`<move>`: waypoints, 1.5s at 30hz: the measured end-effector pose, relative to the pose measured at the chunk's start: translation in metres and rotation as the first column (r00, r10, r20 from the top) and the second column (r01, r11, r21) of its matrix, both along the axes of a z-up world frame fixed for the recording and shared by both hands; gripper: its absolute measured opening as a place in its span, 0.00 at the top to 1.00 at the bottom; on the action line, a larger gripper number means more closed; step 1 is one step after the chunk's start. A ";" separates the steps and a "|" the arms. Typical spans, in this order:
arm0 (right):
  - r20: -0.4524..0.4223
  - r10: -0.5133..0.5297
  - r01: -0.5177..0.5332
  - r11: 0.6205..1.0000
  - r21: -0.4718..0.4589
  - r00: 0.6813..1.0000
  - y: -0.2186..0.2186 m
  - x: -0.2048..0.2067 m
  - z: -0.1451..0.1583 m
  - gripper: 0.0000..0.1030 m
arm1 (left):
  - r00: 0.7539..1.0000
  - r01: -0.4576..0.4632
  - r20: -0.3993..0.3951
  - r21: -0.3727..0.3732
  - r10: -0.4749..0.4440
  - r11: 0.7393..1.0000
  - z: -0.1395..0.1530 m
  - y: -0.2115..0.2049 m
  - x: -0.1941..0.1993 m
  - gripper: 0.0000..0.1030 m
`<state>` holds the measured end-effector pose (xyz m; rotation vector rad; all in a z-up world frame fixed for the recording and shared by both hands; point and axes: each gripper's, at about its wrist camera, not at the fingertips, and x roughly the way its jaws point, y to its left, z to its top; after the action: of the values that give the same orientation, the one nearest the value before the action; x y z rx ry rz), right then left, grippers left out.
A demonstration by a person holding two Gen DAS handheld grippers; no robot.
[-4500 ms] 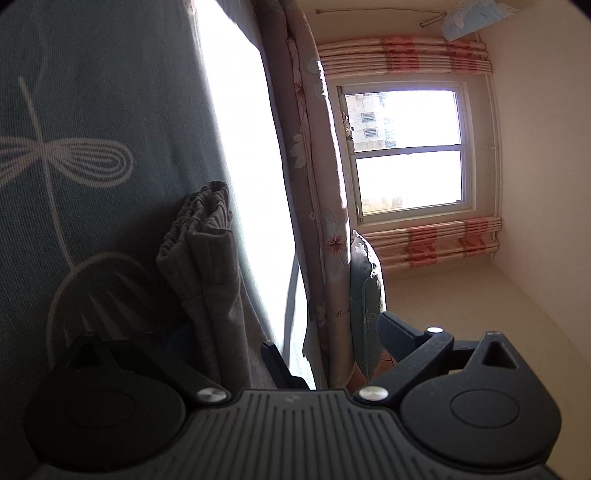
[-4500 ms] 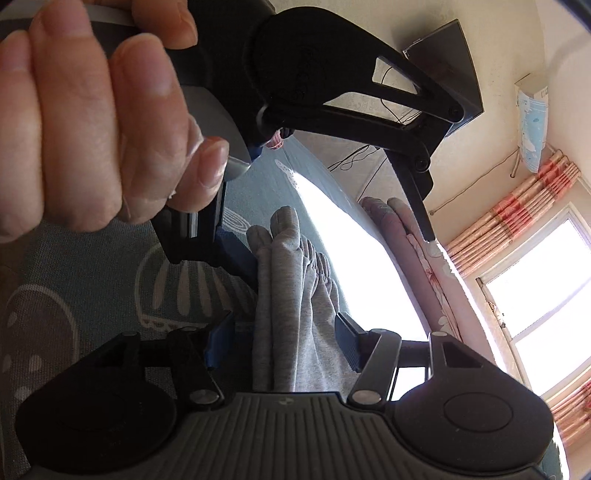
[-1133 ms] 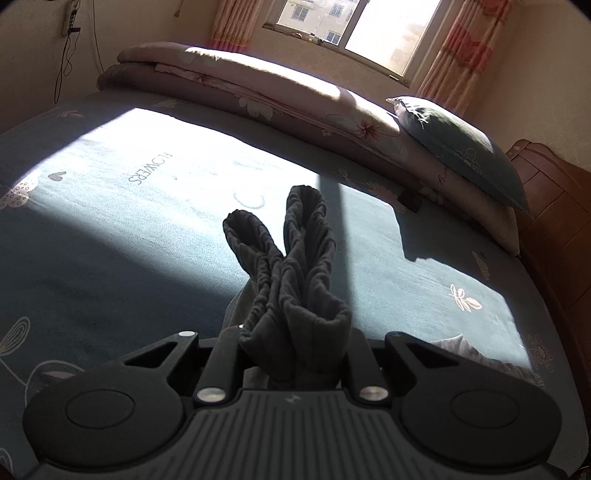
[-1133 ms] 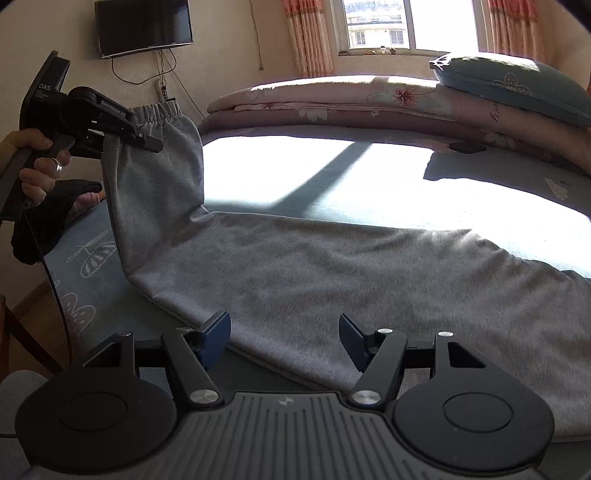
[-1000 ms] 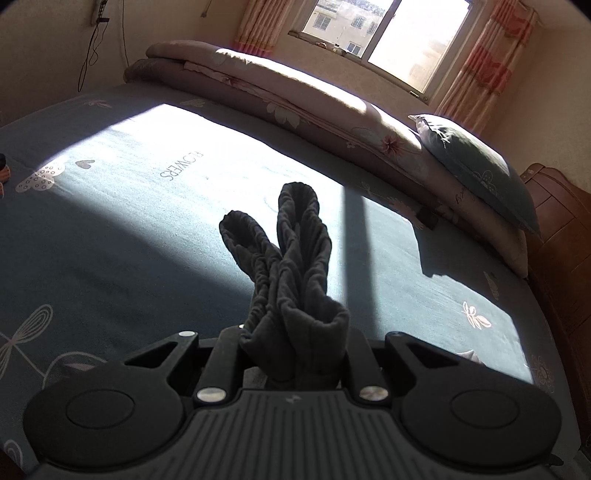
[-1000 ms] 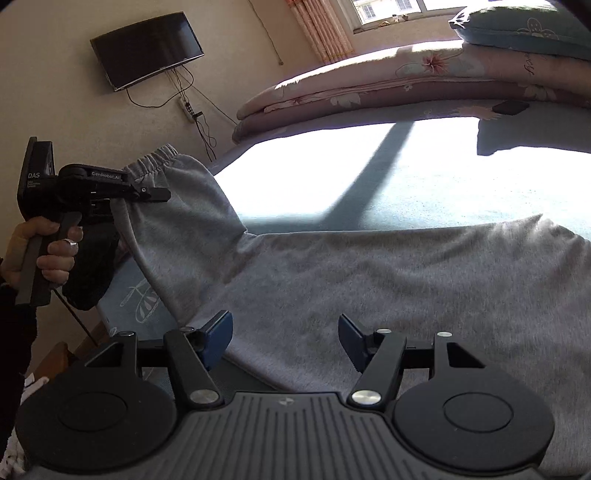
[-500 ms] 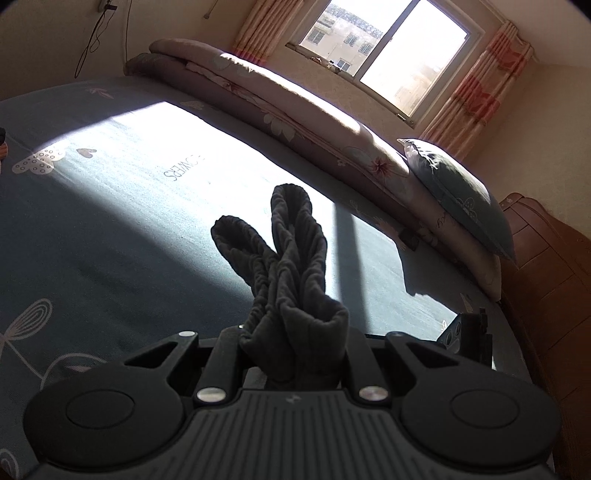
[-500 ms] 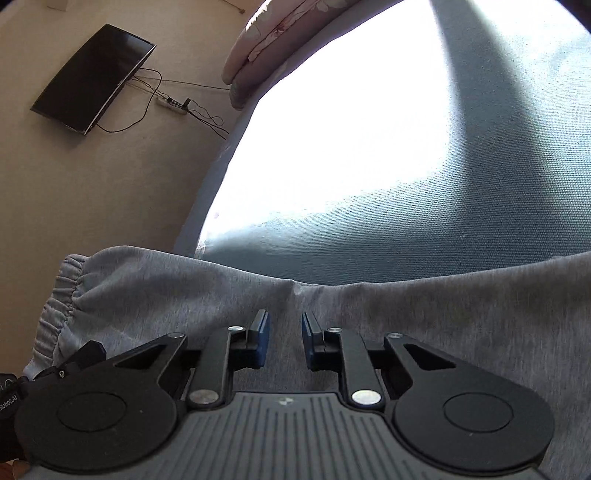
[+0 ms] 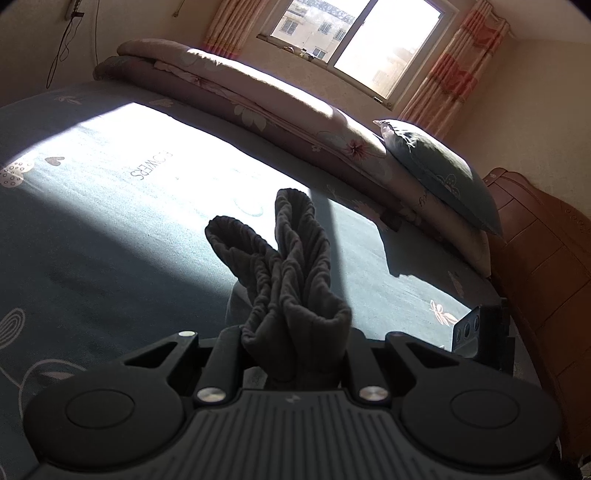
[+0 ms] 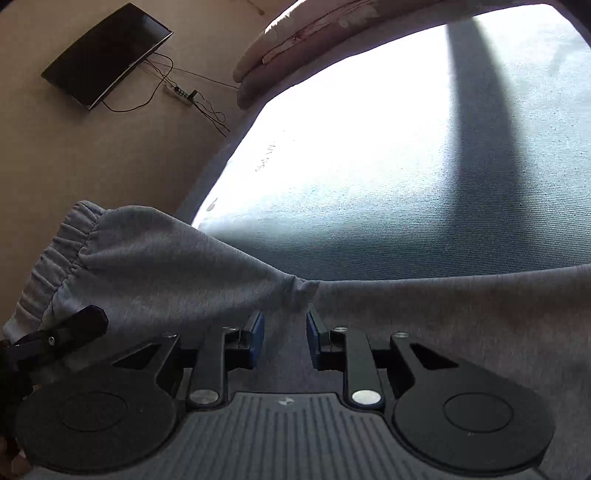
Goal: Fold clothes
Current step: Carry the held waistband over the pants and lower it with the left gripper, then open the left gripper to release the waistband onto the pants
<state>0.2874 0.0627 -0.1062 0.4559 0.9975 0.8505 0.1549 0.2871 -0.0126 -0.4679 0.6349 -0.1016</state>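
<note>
Grey sweatpants (image 10: pixel 443 317) lie across the teal bed sheet (image 10: pixel 443 184). Their gathered waistband (image 9: pixel 291 266) sticks up between the jaws of my left gripper (image 9: pixel 295 332), which is shut on it. In the right wrist view that waistband (image 10: pixel 55 251) hangs lifted at the left, beside the left gripper's tip (image 10: pixel 85 317). My right gripper (image 10: pixel 284 328) sits low over the crotch seam, where a small pucker of cloth rises just ahead of the blue pads (image 10: pixel 255 332). Its jaws are opening; cloth lies between them, but the pads do not press on it.
A folded floral quilt (image 9: pixel 258 99) and a teal pillow (image 9: pixel 443 177) line the far side of the bed under a window (image 9: pixel 354 33). A wooden headboard (image 9: pixel 546 266) stands at the right. A wall television (image 10: pixel 107 51) with cables hangs past the bed's left edge.
My right gripper swung left and down to the pants' crotch seam, narrowed from wide apart to nearly shut, then widened a little. The left gripper kept its hold on the waistband.
</note>
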 end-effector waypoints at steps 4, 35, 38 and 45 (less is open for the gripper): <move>0.073 -0.007 0.009 1.000 -0.026 0.997 -0.060 -0.040 0.024 0.58 | 1.000 0.021 -0.004 0.028 -0.020 0.999 0.004 -0.018 0.002 0.87; 0.189 -0.322 0.366 0.885 -0.287 0.928 -0.255 -0.173 0.005 0.50 | 0.972 0.223 -0.129 0.785 -0.198 0.579 -0.102 -0.268 0.025 0.76; 0.190 -0.318 0.363 0.882 -0.299 0.929 -0.252 -0.173 0.004 0.45 | 0.961 0.256 -0.152 0.805 -0.230 0.536 -0.109 -0.275 0.022 0.57; 0.219 -0.312 0.370 0.874 -0.315 0.924 -0.250 -0.175 0.007 0.38 | 0.939 0.249 -0.060 0.795 -0.338 0.553 -0.086 -0.280 -0.012 0.32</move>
<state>0.1129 -0.1872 -0.0988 0.2398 0.8607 0.3692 0.1433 0.0068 -0.0989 0.5380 0.5873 -0.1479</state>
